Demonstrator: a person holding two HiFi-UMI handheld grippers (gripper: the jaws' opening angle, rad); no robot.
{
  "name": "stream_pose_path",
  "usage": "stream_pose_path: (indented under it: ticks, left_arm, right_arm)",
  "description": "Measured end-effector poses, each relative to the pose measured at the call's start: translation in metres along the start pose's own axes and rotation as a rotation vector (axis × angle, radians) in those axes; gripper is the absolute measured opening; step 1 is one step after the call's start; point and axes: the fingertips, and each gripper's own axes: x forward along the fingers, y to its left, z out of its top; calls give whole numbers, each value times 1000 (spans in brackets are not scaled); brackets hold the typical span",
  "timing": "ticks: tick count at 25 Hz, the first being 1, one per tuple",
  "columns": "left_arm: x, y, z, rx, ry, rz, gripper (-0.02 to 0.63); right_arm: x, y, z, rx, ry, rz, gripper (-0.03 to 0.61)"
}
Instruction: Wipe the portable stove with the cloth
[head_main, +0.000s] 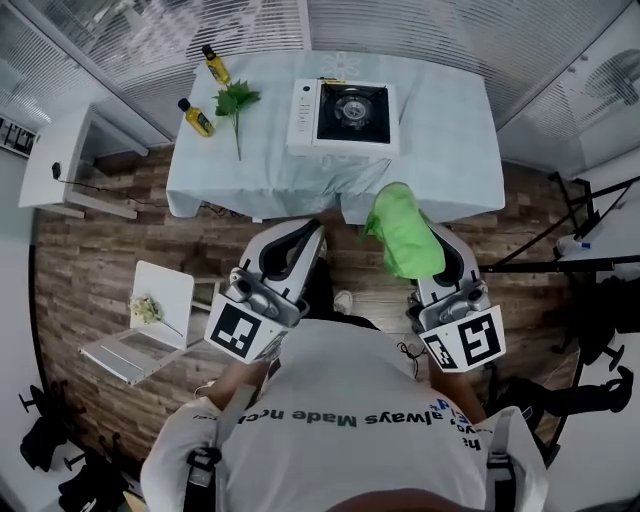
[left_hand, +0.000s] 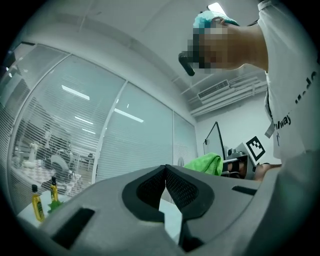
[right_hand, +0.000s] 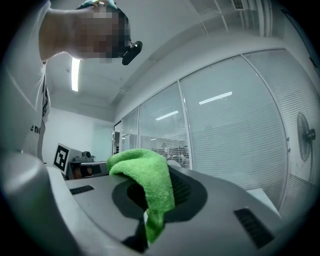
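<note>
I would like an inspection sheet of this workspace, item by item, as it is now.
Surface: table, pale cover.
Job's things: portable stove on table; green cloth in right claw, off the table.
Clutter: two yellow bottles, green sprig, table's left end.
Grippers: left claw shut, empty; right claw shut on green cloth.
Cables: thin cable on floor, left.
Surroundings: wood floor, glass walls with blinds.

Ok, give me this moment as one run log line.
right gripper: shut on green cloth | left gripper: shut, empty | portable stove: on table, untouched
</note>
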Motion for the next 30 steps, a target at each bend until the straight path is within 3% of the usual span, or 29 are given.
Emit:
stream_pose_path:
  ticks: [10, 19, 26, 30]
  left_arm:
    - [49, 84, -10, -4, -3, -3, 12]
    - [94, 201, -12, 7, -22, 13, 12]
    - [125, 267, -27, -11, 11, -6, 12]
    - [140, 289, -42, -27, 74, -20, 12]
  right_arm:
    - [91, -33, -3, -27, 12, 23, 23]
    - [211, -70, 2, -79, 20, -4, 23]
    - [280, -90, -1, -75, 24, -10, 23]
    - [306, -103, -11, -101, 52, -55, 23]
